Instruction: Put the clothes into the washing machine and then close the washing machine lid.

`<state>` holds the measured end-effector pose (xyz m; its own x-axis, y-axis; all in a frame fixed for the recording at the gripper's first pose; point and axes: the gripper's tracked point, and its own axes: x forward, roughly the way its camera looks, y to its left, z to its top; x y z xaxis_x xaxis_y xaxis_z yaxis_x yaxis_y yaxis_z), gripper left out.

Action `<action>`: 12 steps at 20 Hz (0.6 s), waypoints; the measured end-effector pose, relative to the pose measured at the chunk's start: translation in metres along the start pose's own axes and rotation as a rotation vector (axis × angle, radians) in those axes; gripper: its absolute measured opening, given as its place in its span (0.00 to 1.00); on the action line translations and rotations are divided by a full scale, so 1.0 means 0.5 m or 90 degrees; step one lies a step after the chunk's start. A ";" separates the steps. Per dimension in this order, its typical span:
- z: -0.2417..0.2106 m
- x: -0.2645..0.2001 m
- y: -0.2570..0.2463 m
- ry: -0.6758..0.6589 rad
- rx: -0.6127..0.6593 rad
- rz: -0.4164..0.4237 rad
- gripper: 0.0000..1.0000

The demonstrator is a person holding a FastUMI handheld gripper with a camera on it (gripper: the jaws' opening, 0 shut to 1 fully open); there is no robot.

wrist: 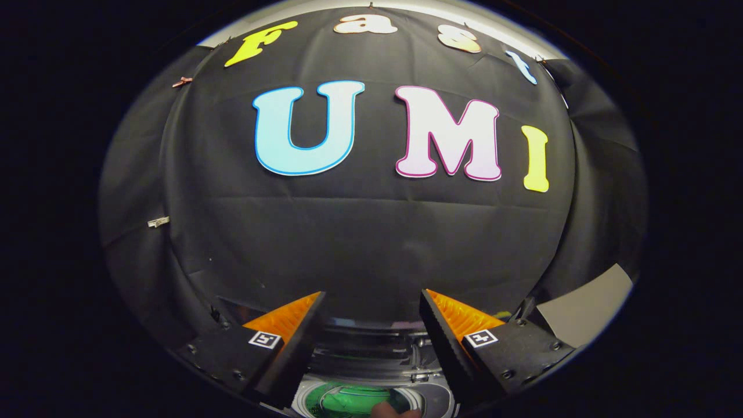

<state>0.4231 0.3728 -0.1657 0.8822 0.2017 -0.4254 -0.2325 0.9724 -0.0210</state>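
We held the tongs (371, 302) wide apart and empty above the grey washing machine (377, 354), whose round opening (354, 400), partly hidden by the fingers, showed something green we could not make out.

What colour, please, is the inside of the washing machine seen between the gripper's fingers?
Green, seen in the gripper view: the washing machine drum glows green below the open gripper.

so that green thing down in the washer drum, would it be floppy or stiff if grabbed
Probably floppy: the green item lies low in the washing machine with soft folds, like cloth. Likely light, though little of it shows. The gripper hangs open above it, fingers apart, holding nothing.
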 end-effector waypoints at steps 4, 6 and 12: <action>-0.024 0.068 -0.003 0.044 0.014 0.001 0.99; -0.055 0.093 -0.002 0.080 0.014 0.002 0.99; -0.082 0.105 0.007 0.141 0.051 0.017 0.99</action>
<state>0.4520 0.3821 -0.2251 0.7625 0.2061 -0.6132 -0.2140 0.9749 0.0615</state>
